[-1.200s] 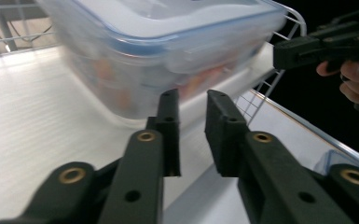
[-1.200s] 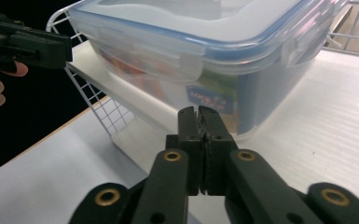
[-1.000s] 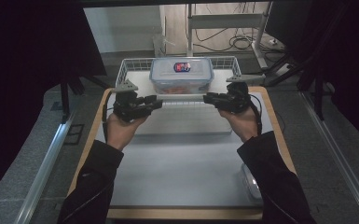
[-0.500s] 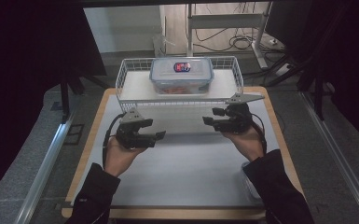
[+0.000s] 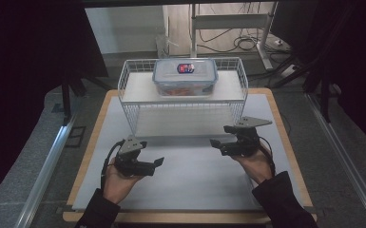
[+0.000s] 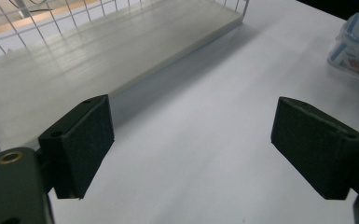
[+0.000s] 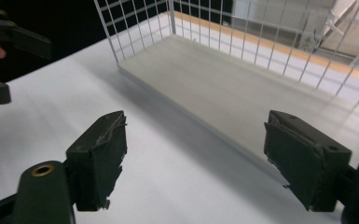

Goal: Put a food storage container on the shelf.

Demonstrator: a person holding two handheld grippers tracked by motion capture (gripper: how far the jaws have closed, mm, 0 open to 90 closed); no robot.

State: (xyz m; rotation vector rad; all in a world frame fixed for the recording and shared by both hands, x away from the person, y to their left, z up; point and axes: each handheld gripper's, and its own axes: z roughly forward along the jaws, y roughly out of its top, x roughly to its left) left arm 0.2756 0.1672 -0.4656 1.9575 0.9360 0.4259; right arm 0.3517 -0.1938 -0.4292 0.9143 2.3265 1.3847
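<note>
Two grippers sat low over the white mat, both in front of the wire rack. Left gripper near the rack's left front corner, right gripper near its right front corner, well apart. Each had its jaws spread, just been opening, nothing between the pads. The lidded plastic box rested on the rack's upper shelf, centred, touched by neither gripper.
</note>
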